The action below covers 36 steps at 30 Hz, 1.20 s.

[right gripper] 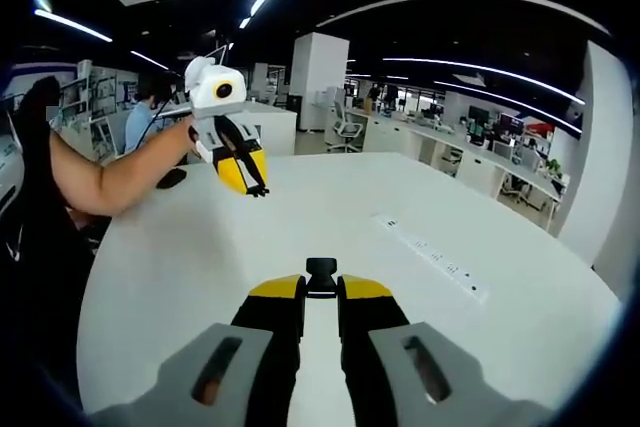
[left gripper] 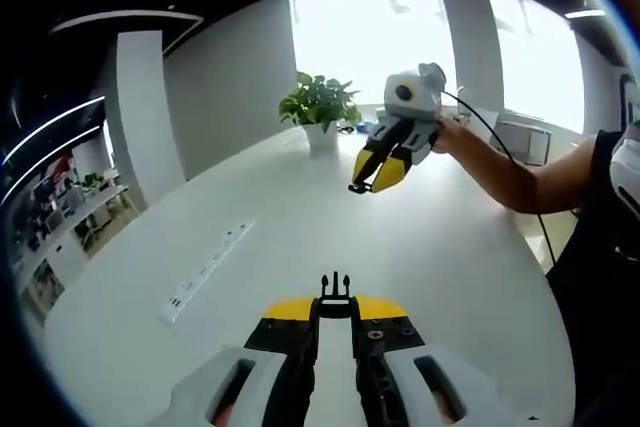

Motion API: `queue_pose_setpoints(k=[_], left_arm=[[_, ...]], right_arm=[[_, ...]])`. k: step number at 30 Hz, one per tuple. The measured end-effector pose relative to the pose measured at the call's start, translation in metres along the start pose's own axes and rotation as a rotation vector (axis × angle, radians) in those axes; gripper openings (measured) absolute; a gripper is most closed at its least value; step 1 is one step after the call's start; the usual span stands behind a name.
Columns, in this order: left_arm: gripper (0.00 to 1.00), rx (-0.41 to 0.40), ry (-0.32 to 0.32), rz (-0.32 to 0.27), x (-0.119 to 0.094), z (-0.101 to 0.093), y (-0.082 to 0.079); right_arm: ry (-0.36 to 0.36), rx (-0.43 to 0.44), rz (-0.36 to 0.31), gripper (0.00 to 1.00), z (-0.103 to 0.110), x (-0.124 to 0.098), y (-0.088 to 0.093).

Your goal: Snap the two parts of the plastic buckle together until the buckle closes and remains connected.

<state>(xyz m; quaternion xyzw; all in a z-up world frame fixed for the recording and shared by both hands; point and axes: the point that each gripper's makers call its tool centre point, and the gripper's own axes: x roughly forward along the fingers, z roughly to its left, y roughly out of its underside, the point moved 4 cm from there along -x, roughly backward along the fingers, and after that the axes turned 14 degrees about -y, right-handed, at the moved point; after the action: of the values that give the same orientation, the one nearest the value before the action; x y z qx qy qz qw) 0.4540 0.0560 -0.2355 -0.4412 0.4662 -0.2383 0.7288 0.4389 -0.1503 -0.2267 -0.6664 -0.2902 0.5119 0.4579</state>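
Close in, in the left gripper view: left gripper (left gripper: 335,311) with its fingers (left gripper: 290,309) drawn nearly together, pinching the pronged half (left gripper: 335,290) of the buckle at the tips, prongs pointing forward. Black moulded plastic, thin and springy by the look, with a centre guide between two side arms. Likewise in the right gripper view: right gripper (right gripper: 321,294) closed down on the socket half (right gripper: 321,272), a small blocky black shell, its opening too small to make out. Yellow rubbery-looking pads on black finger bodies, pale grey housings behind. Both halves gripped and raised above the surface (left gripper: 300,237), well apart and roughly facing each other, so probably the approach before mating. Next, by this reading: lining the prongs up square with the socket mouth, matching roll and tilt, then pushing straight together until the arms latch; likely to jam or twist in the pinch if skewed. Farther out, white, smooth, matte surface with a rounded edge, a long white power strip (left gripper: 205,272) lying flat on it. Beyond, a bare forearm (left gripper: 500,172) behind the right gripper, then a leafy potted plant (left gripper: 320,107) in a white pot near the far edge, against bright windows.
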Motion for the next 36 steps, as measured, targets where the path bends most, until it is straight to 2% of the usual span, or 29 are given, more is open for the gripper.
queue_pose_setpoints(k=[9, 24, 36], left_arm=[[0.11, 0.002, 0.006, 0.001, -0.003, -0.01, 0.002], [0.11, 0.006, 0.009, 0.0, -0.009, -0.023, 0.006], [0.11, 0.007, 0.01, -0.003, -0.013, -0.03, 0.009]], right_arm=[[-0.002, -0.004, 0.001, 0.13, 0.008, 0.0, -0.001], [0.0, 0.004, 0.003, 0.13, 0.021, -0.002, 0.008], [0.001, -0.008, 0.005, 0.13, 0.033, -0.002, 0.004]])
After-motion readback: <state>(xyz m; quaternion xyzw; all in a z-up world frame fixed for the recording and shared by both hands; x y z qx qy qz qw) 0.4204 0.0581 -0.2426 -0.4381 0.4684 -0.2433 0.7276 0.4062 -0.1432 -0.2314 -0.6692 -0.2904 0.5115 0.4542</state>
